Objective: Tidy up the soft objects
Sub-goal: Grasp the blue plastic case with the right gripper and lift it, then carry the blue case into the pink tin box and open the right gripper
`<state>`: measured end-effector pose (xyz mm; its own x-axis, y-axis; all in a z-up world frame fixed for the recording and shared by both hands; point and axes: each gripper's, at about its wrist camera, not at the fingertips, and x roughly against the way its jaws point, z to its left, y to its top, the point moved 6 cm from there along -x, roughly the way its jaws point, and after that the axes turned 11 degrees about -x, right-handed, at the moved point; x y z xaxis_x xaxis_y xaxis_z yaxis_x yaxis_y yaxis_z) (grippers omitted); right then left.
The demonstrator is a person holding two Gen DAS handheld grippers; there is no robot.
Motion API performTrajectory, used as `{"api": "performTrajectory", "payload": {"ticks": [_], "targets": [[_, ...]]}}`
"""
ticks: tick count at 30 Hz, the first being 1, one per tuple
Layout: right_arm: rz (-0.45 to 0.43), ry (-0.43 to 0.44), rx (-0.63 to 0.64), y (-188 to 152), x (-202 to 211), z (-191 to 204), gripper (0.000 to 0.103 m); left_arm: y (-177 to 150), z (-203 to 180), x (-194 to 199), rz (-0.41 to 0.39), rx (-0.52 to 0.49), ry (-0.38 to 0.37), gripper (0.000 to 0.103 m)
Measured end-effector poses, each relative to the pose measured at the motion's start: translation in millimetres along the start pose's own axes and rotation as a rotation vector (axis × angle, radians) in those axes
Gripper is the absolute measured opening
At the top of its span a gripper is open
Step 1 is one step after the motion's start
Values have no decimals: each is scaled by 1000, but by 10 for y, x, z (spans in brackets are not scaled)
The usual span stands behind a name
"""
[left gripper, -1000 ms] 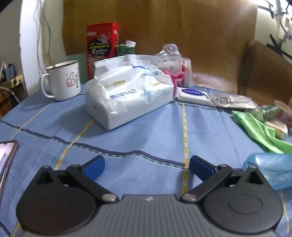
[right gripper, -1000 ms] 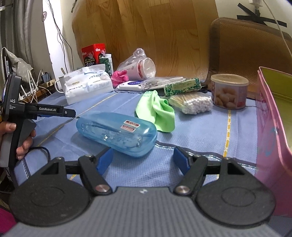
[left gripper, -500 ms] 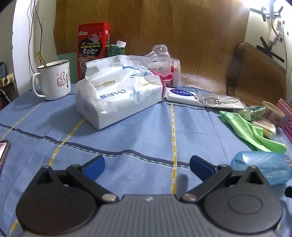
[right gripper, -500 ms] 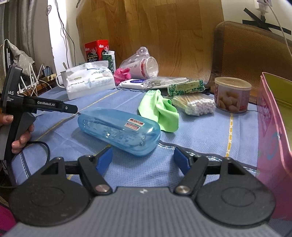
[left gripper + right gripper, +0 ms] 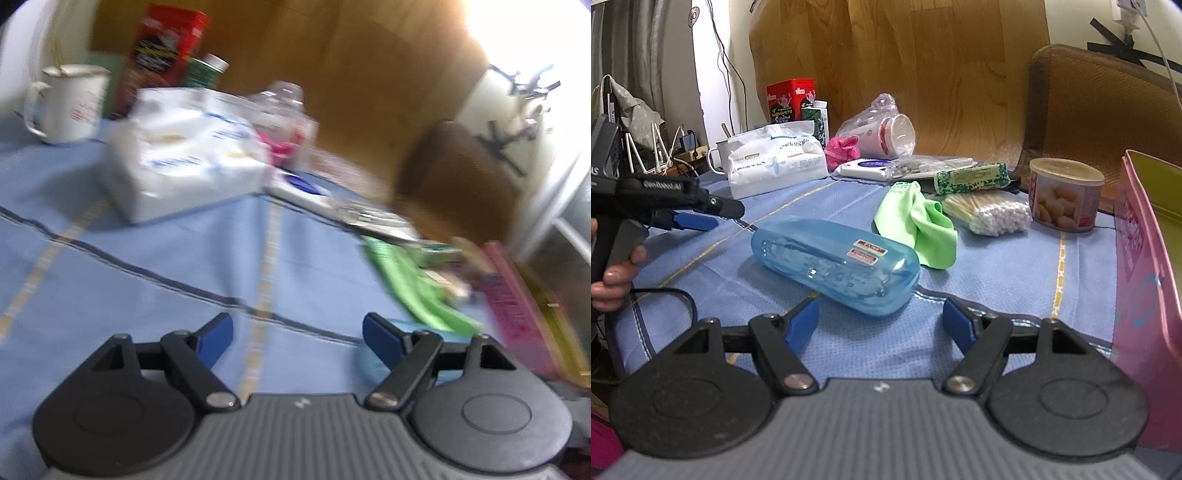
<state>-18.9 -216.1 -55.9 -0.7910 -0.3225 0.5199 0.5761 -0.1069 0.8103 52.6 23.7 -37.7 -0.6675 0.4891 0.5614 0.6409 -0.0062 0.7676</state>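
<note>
Nothing is seen to be sorted yet, so the task is judged to be near its start. The left gripper (image 5: 297, 338) is held wide apart with nothing in it, above the blue cloth (image 5: 155, 266). The right gripper (image 5: 881, 323) is held wide apart too, and nothing is gripped; the blue case (image 5: 836, 264) is seen just in front of it. The soft things are all left lying on the table: the green rag (image 5: 916, 223) sits beside the case, the pink puff (image 5: 842, 147) is farther back, and the tissue pack (image 5: 777, 160) is near it. The cotton buds (image 5: 988, 214) are found next to the rag. A pink box (image 5: 1148, 280) is seen at the right, maybe for the soft things, but its inside is cut off. The left view is badly blurred, so small things there cannot be made out.
</note>
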Motion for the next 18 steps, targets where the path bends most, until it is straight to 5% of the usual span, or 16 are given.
{"api": "performTrajectory", "payload": {"ticks": [8,12,18], "targets": [[36,19,122,52,-213,132,77,-65,-465,-323,78,-33,-173,88],[43,35,151,54,-296,223,72,-81,-715,-382,58,-163,-87,86],[-34,20,98,54,-75,202,72,90,-921,-233,22,-190,-124,82]]}}
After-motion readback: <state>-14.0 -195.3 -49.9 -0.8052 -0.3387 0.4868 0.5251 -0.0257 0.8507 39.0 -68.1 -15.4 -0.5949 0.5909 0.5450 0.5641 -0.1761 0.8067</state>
